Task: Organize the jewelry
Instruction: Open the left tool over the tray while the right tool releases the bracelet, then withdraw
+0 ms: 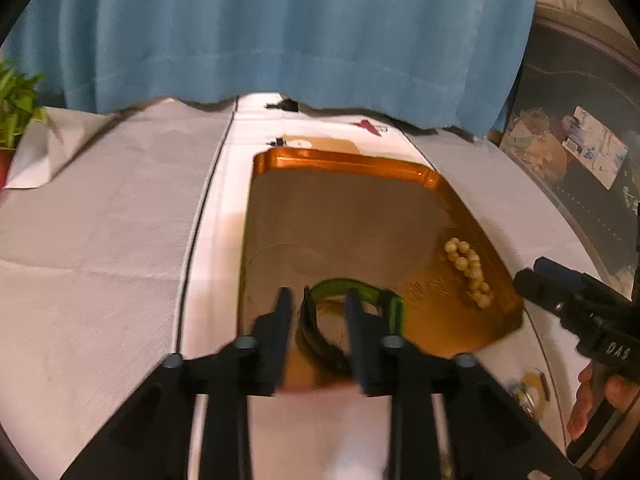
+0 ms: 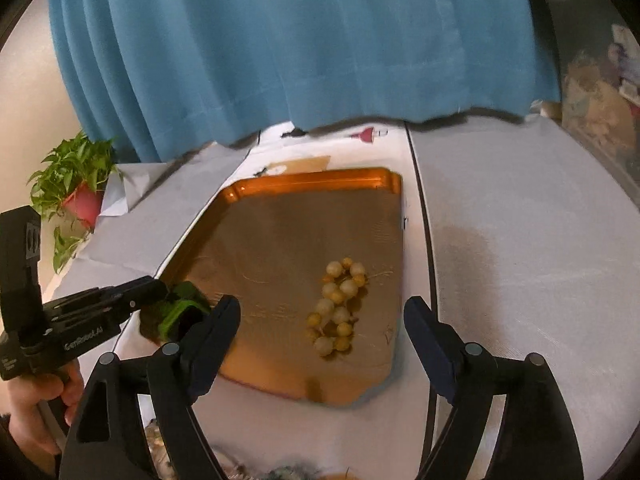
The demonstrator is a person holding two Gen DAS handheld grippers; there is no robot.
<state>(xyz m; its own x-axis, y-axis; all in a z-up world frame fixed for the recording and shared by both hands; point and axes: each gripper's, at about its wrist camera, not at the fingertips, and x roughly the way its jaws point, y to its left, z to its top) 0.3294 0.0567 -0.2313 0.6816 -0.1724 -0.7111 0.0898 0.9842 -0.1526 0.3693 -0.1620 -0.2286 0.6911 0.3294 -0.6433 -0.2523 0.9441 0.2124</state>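
Left gripper (image 1: 318, 304) hangs with jaws parted around the green bracelet (image 1: 360, 292) at the orange tray's (image 1: 344, 164) near-left corner, so lift straight away without snagging, while the right gripper (image 2: 320, 316), spread wide, hovers before the bead bracelet (image 2: 338, 306) farther right.

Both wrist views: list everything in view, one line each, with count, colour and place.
Tray: one, orange, on the white cloth.
Bead bracelet: one, cream-yellow, in the tray's right half.
Bangle: one, green and black, near-left corner of the tray.
Curtain: one, blue, behind the table.
Potted plant: one, green in a red pot, far left.
Left gripper: black, partly open, straddling the bangle.
Right gripper: black, wide open around the beads.
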